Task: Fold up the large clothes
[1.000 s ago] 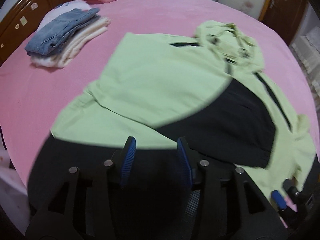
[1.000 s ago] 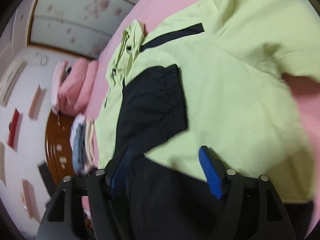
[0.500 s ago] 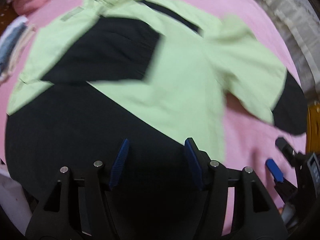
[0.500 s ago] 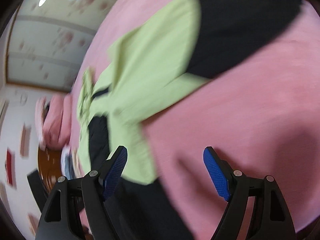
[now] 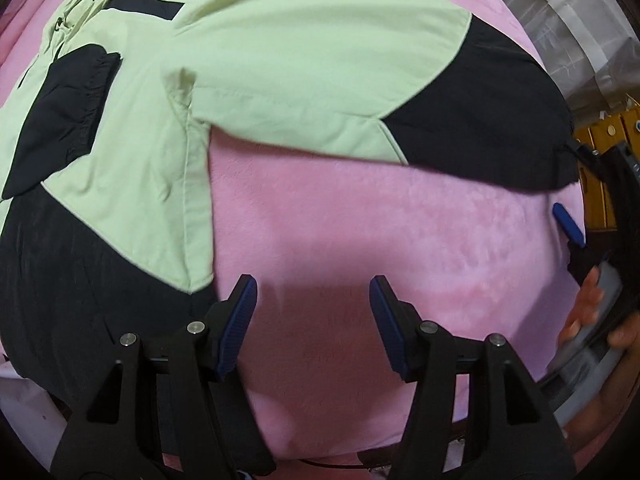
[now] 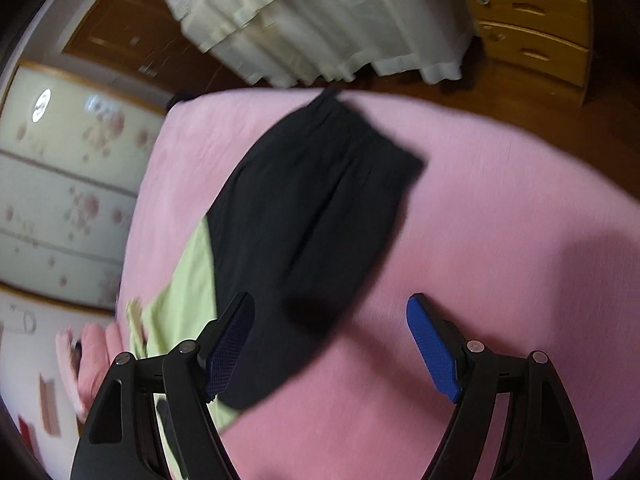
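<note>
Pale green and black jacket (image 5: 280, 60) lies spread flat on the pink bedspread (image 5: 380, 248), one sleeve folded across the chest, the other sleeve (image 6: 316, 208) stretched out right with its black cuff near the bed edge. Looks thin, light, soft and probably slick, so it likely slides and creases. Best hold: pinch the cuff hem or sleeve seam. Left gripper (image 5: 312, 312) open over bare bedspread, empty. Right gripper (image 6: 332, 344) open wide beside the sleeve, gripping nothing.
</note>
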